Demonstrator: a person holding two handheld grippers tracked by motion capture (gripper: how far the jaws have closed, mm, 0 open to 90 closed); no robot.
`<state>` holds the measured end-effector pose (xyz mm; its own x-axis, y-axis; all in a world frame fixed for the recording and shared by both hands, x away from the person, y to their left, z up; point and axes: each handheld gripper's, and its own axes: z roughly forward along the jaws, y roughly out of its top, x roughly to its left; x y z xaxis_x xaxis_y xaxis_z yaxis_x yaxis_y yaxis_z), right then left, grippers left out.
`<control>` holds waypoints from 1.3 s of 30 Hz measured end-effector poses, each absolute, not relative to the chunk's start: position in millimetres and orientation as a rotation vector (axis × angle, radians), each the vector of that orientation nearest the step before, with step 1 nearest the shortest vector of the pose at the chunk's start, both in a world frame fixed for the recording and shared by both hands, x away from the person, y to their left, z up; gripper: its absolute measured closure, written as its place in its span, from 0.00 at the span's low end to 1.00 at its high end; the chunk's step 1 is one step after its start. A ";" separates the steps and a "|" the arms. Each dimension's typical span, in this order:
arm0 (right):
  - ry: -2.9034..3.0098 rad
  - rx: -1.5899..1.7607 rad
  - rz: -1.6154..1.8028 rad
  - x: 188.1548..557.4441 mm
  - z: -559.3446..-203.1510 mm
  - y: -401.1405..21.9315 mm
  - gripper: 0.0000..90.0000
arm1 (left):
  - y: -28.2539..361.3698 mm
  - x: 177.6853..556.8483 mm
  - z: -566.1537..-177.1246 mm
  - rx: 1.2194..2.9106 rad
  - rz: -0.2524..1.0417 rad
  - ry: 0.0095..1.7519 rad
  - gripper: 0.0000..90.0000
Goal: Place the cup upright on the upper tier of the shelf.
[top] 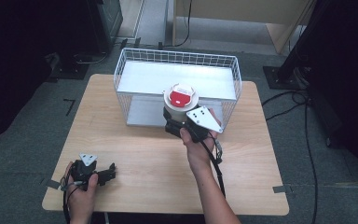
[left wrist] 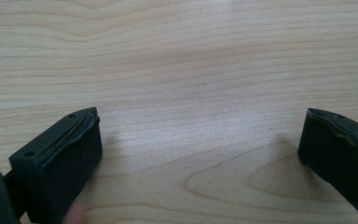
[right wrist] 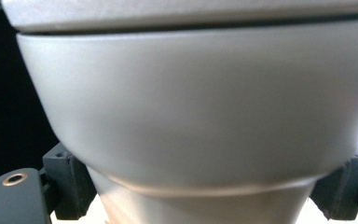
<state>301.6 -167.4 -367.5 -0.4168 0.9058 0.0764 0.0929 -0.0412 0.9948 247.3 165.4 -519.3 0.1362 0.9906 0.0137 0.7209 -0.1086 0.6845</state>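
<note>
While the left hand-held gripper [top: 107,173] rests open, the right hand-held gripper [top: 177,125] clamps the white cup [top: 181,99].

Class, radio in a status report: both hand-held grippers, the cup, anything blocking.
Right hand-held gripper shut on white cup with red lid, in front of wire basket. Left hand-held gripper open, low over table. Nothing blocking.

One wooden table [top: 135,154]. One white wire basket [top: 135,63] with two shelf levels. One white cup [top: 181,106] with a red-labelled lid. Two handheld grippers: left gripper [top: 108,173] and right gripper [top: 170,122]. Two grey three-cornered plates, one per gripper.
</note>
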 end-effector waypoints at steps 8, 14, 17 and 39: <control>1.541 1.056 1.512 312.0 -351.1 -172.5 0.14 | 165.4 247.2 -519.2 1.891 0.662 1.639 0.00; 1.517 1.056 1.504 321.9 -340.6 -175.6 0.14 | 165.4 247.2 -519.1 1.892 0.662 1.639 0.00; 1.514 1.052 1.493 328.9 -336.2 -176.9 0.14 | 165.4 247.2 -519.1 1.891 0.662 1.639 0.00; 1.477 1.084 1.418 378.7 -316.9 -188.0 0.14 | 165.2 247.3 -519.4 1.886 0.665 1.640 0.00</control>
